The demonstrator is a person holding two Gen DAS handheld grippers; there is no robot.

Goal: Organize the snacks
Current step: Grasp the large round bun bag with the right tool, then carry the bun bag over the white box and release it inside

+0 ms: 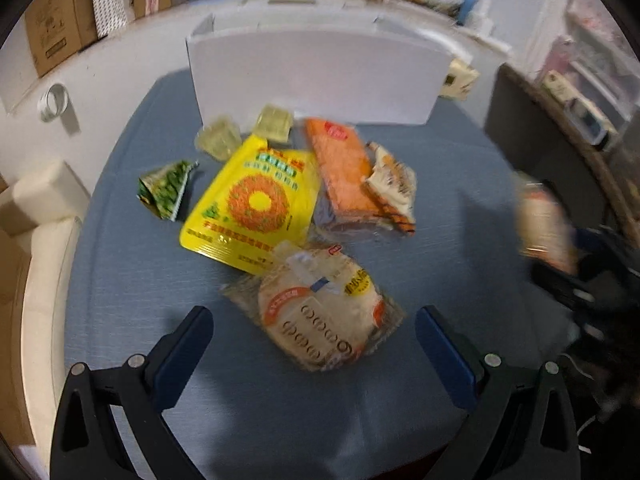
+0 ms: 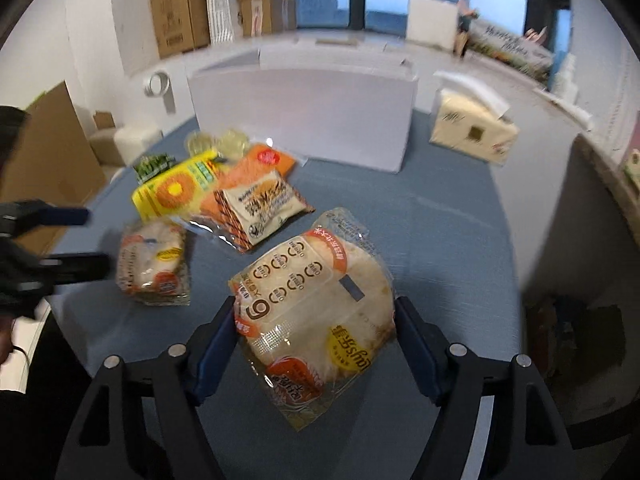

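My right gripper is shut on a round bread pack and holds it above the blue table; it shows blurred in the left wrist view. My left gripper is open just above and around a second bread pack, also seen in the right wrist view. Behind lie a yellow pouch, an orange pack, a cracker pack, a green sachet and two clear jelly cups. A white box stands at the back.
A cream carton stands at the table's back right. A dark partition rises on the right. Cardboard boxes line the window sill. A white stool stands at the left.
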